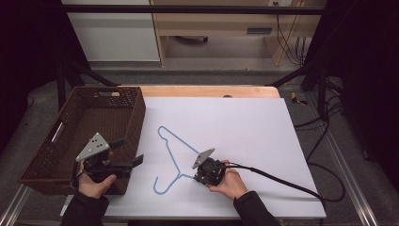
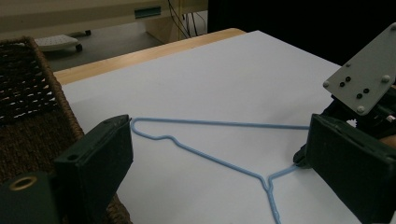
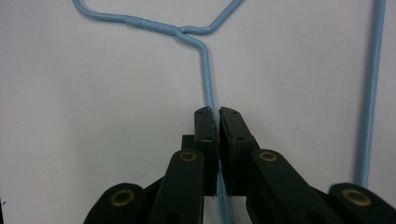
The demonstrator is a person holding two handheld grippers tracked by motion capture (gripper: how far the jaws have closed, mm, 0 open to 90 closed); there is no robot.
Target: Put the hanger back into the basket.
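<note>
Right hand-held gripper (image 3: 216, 114) clamped on blue wire hanger (image 1: 175, 157), flat on counter (image 1: 263, 122) beside basket (image 1: 80, 136).
Light, thin, springy, slick wire; grip near twisted neck. Left hand-held gripper (image 1: 129, 157) apart, holding 0.

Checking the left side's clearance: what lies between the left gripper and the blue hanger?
Bare white sheet, in the left gripper view; the left gripper stands open beside the hanger.
</note>
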